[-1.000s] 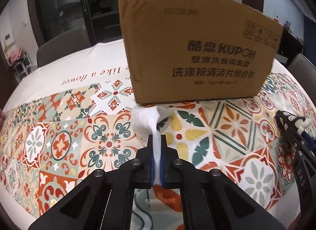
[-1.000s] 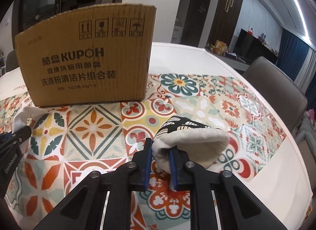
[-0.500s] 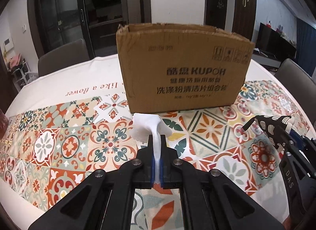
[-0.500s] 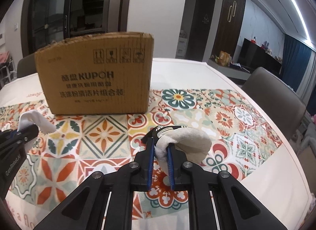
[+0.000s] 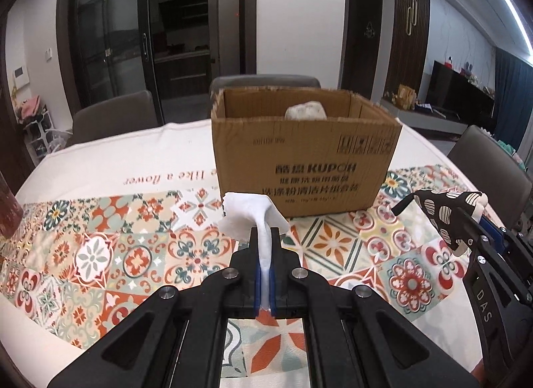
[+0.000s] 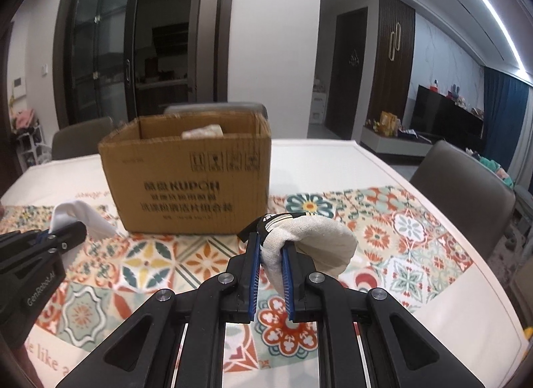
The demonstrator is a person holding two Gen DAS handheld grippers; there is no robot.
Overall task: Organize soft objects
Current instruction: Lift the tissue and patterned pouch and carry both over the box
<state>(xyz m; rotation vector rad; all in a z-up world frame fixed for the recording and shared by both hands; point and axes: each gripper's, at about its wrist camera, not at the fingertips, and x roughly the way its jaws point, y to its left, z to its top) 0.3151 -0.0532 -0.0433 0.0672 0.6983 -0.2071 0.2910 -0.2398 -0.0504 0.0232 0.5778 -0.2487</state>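
Observation:
My left gripper (image 5: 265, 241) is shut on a white cloth (image 5: 253, 213) and holds it above the table, in front of an open cardboard box (image 5: 306, 168). My right gripper (image 6: 270, 248) is shut on a beige oven mitt with a black-and-white patterned side (image 6: 316, 241), held above the table to the right of the box (image 6: 186, 181). A pale soft object (image 5: 305, 110) lies inside the box. The mitt also shows in the left wrist view (image 5: 446, 211), and the white cloth shows in the right wrist view (image 6: 80, 218).
The table carries a colourful tile-patterned cloth (image 5: 100, 254) with a white far part. Grey chairs stand behind the table (image 5: 113, 114) and on its right (image 6: 463, 181). A dark red object (image 5: 8, 208) sits at the left table edge.
Both grippers have risen and drawn back from the box with their cloths. The box's open top and the object inside have come into view.

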